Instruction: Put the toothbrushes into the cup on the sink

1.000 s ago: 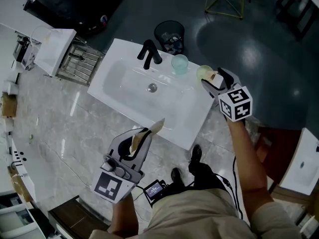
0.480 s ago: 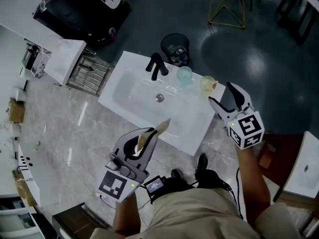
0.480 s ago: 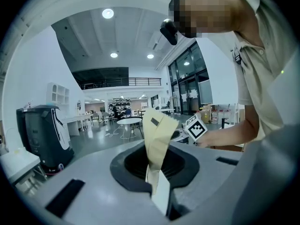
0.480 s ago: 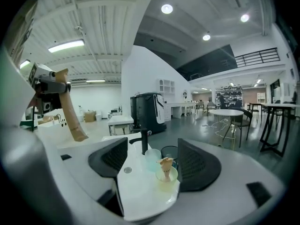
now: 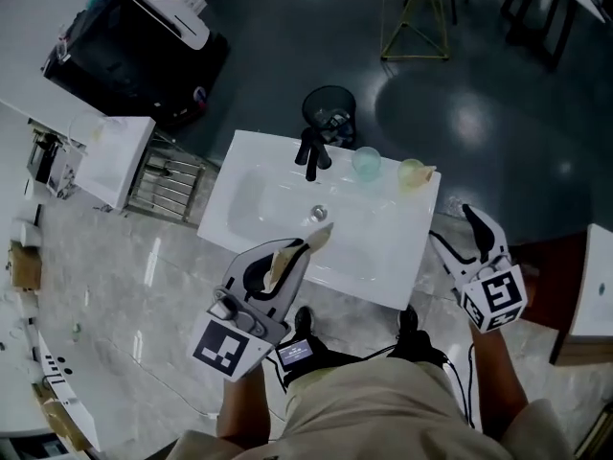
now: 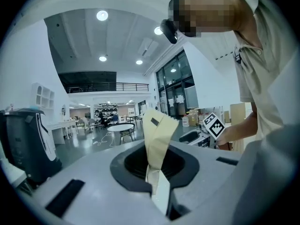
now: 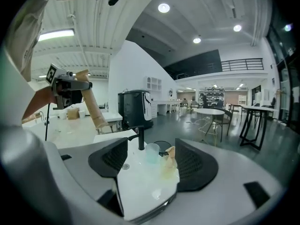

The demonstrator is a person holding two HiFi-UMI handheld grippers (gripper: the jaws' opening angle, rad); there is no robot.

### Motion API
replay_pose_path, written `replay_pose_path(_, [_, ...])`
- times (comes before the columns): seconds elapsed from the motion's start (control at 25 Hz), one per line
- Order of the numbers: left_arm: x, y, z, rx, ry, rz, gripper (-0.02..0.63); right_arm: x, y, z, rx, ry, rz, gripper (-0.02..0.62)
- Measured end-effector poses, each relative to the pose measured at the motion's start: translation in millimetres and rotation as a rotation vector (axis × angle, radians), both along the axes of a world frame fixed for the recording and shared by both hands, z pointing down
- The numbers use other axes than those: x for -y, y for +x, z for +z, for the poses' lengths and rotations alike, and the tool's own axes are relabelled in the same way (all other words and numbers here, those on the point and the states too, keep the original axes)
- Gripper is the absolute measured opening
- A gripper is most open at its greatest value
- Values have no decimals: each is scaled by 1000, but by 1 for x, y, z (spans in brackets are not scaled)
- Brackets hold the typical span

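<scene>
Head view: white glossy sink (image 5: 383, 257), black faucet (image 5: 311, 149) at its back edge, round bin (image 5: 329, 108) behind; bluish clear cup (image 5: 366, 162) and yellowish cup (image 5: 414, 172) near the back right corner.
Left gripper view: left gripper (image 6: 157, 186) clamped on a beige wrapped toothbrush (image 6: 158, 135).
Right gripper view: right gripper (image 7: 147, 165) spread, nothing between, sink ahead.

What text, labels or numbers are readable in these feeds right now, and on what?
No legible words or numbers in any view.
Left gripper and right gripper cubes: square marker patterns only, no letters.
Wrapped toothbrush in the left jaws: one dark mark, unreadable.
Small screen at the person's waist: lit, too small to read.
Black machine, white panel: print blurred.
</scene>
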State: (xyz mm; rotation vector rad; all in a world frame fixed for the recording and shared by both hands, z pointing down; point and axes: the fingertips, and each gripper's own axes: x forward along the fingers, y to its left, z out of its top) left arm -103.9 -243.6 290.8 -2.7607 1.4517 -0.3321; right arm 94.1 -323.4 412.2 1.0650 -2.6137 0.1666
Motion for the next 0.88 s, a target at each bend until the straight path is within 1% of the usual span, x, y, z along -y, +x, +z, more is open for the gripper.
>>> replay_pose_path(0.08, [4, -27, 4, -19, 7, 88, 32, -11, -21, -5, -13, 20, 80, 308])
replay_pose_path(0.24, [6, -78, 9, -54, 5, 288, 32, -45, -59, -25, -33, 55, 291, 308])
replay_pose_path(0.36, [8, -112, 6, -85, -1, 387, 32, -82, -94, -38, -42, 56, 406, 308])
replay_pose_path(0.44, [10, -127, 3, -100, -2, 426, 32, -106, -115, -45, -62, 62, 453, 308])
replay_pose_path(0.56, [16, -135, -6, -122, 22, 472, 32, -139, -131, -54, -80, 61, 519, 308])
replay_pose_path(0.68, [23, -131, -13, -135, 42, 505, 32, -167, -137, -57, -108, 33, 576, 308])
replay_pose_path(0.76, [30, -125, -16, -131, 51, 517, 32, -177, -137, -63, -124, 44, 605, 308])
replay_pose_path(0.88, [44, -112, -15, -128, 57, 523, 32, -190, -129, -57, -128, 30, 642, 308])
